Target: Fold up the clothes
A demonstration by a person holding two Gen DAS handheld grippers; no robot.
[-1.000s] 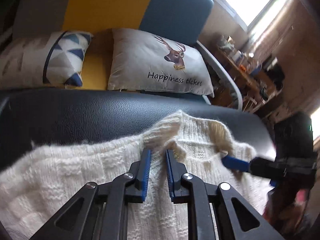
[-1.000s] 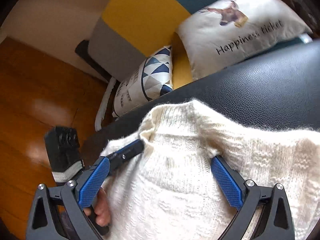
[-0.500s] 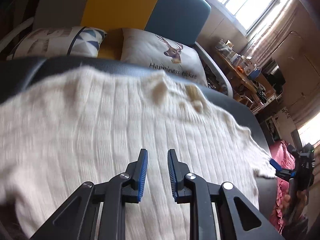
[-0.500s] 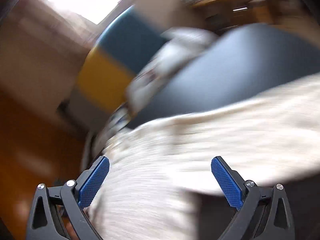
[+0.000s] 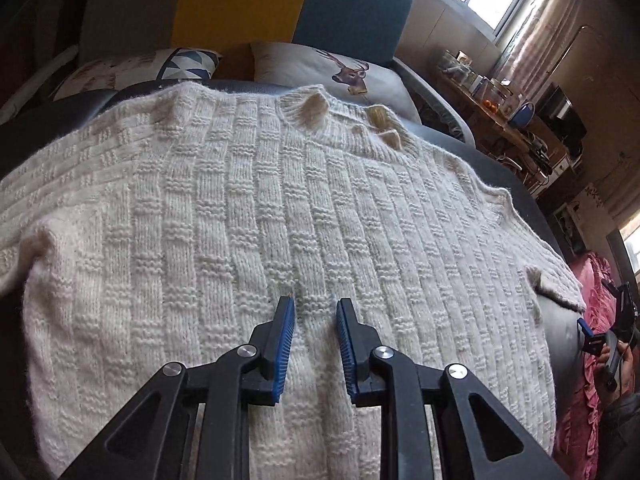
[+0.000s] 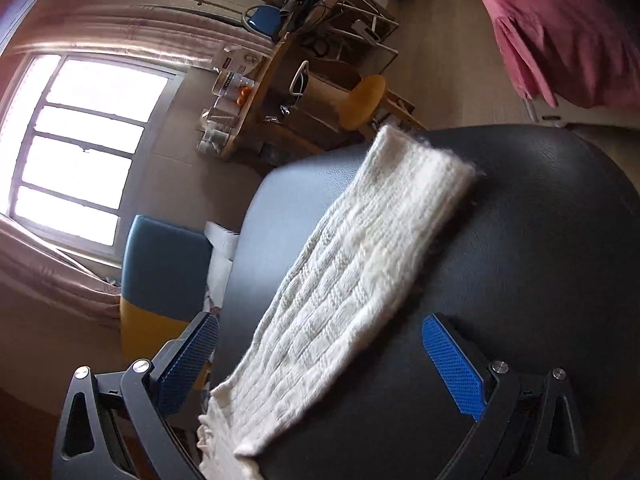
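**Sweater spread flat, sleeve fold comes next**

I read this as the end of the laying-out step: the cream knit sweater [image 5: 304, 208] lies spread over the dark leather table [image 5: 52, 120], collar at the far edge, hem near me. My left tongs [image 5: 314, 308] hover just above the middle of the body, jaws narrow with a slit between them, gripping nothing. My right tongs [image 6: 320, 344] stand wide and empty over the right sleeve [image 6: 360, 264], which stretches out straight across the bare leather.

Next, I judge, the right tongs must drop, pinch the cuff [image 6: 424, 160] and carry it across onto the body (loose knit stretches, so lift rather than drag).

Beyond the far edge sit a deer-print cushion [image 5: 340, 72] and a triangle-patterned one [image 5: 160, 68] against a yellow-and-blue sofa back [image 5: 240, 4]. A bright window [image 6: 80, 144] and a cluttered wooden shelf [image 6: 280, 92] lie farther right.
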